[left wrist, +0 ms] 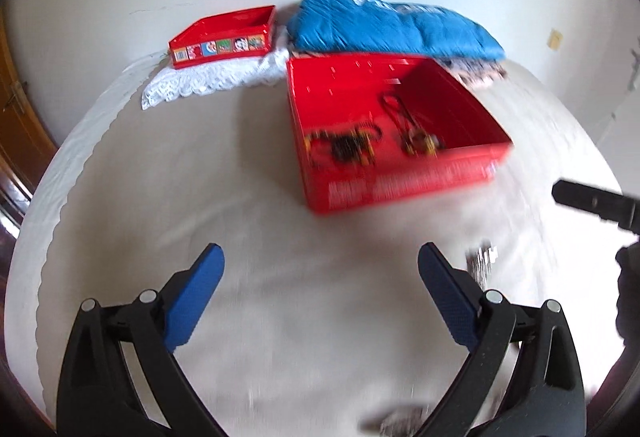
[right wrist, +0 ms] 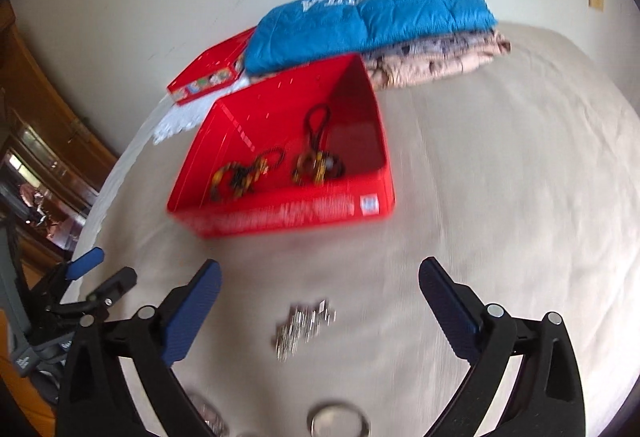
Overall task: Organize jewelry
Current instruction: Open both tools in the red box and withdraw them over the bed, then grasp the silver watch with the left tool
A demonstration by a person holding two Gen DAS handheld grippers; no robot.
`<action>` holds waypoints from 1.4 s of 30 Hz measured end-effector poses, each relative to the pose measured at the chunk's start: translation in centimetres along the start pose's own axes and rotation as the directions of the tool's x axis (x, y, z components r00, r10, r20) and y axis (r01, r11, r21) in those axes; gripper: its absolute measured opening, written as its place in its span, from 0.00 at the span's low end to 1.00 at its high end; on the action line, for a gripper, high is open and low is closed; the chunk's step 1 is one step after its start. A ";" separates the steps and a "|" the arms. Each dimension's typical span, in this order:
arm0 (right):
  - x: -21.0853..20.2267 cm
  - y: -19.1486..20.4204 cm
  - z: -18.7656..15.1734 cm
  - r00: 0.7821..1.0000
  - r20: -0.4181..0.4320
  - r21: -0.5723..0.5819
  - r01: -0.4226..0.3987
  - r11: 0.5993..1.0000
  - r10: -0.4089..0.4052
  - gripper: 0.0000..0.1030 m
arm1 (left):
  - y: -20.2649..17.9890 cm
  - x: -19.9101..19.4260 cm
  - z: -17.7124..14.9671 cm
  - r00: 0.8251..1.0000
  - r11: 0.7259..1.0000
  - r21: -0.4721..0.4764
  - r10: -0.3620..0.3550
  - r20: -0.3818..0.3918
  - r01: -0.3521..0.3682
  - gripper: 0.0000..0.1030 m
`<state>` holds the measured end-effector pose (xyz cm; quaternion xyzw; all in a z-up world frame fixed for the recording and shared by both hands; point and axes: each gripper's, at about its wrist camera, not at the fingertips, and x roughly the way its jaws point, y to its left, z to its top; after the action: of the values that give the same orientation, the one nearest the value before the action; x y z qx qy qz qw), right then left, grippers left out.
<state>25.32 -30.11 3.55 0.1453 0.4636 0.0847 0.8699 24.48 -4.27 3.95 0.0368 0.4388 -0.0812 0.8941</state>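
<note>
A: On the bed (right wrist: 500, 165), where is your jewelry?

B: Two beaded bunches lie in the big red box (right wrist: 280, 213). One bunch (right wrist: 246, 175) is on its left side, and the other bunch (right wrist: 318, 163) is beside it.

A: What about your jaws?

B: Your left gripper (left wrist: 320, 269) has its jaws wide apart, with nothing in them. Your right gripper (right wrist: 320, 285) is the same. A silver chain (right wrist: 304, 329) lies on the bed between its jaws, not touched.

A: And behind the box?

B: A blue quilt (right wrist: 372, 25) sits there, with a small red lid (left wrist: 224, 37) on white lace.
</note>
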 end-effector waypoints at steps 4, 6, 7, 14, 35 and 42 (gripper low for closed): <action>-1.1 -0.2 -3.0 0.999 -0.046 -0.013 0.004 1.000 -0.004 0.96 | -0.1 -1.2 -3.4 0.997 0.999 0.011 -0.039 -0.066 0.040 0.94; -1.4 -0.2 -4.4 0.998 -0.063 -0.025 0.006 1.000 -0.008 0.96 | -0.1 -1.4 -4.7 0.992 0.998 -0.012 -0.062 -0.106 0.061 0.94; -1.7 -0.2 -5.3 0.997 -0.073 -0.031 0.009 0.999 -0.011 0.96 | -0.1 -1.5 -5.6 0.989 0.997 -0.033 -0.076 -0.128 0.072 0.94; -2.3 -0.1 -9.1 0.992 -0.128 -0.054 -0.004 0.999 -0.003 0.96 | -0.3 -1.2 -9.4 0.962 0.988 -0.115 -0.131 -0.240 0.106 0.94; -2.5 0.3 -10.9 0.991 -0.133 -0.083 -0.017 0.996 0.006 0.96 | -3.6 2.3 -11.1 0.925 0.979 -0.200 -0.115 -0.361 0.044 0.92; -1.8 0.0 -10.9 0.989 -0.146 -0.073 -0.022 0.997 0.011 0.96 | -3.5 1.7 -11.5 0.920 0.980 -0.185 -0.135 -0.369 0.069 0.66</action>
<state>15.27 -28.74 -0.76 0.1100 0.5210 0.1195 0.8380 15.95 -6.28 -4.43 -0.0469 0.6100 -0.0816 0.7868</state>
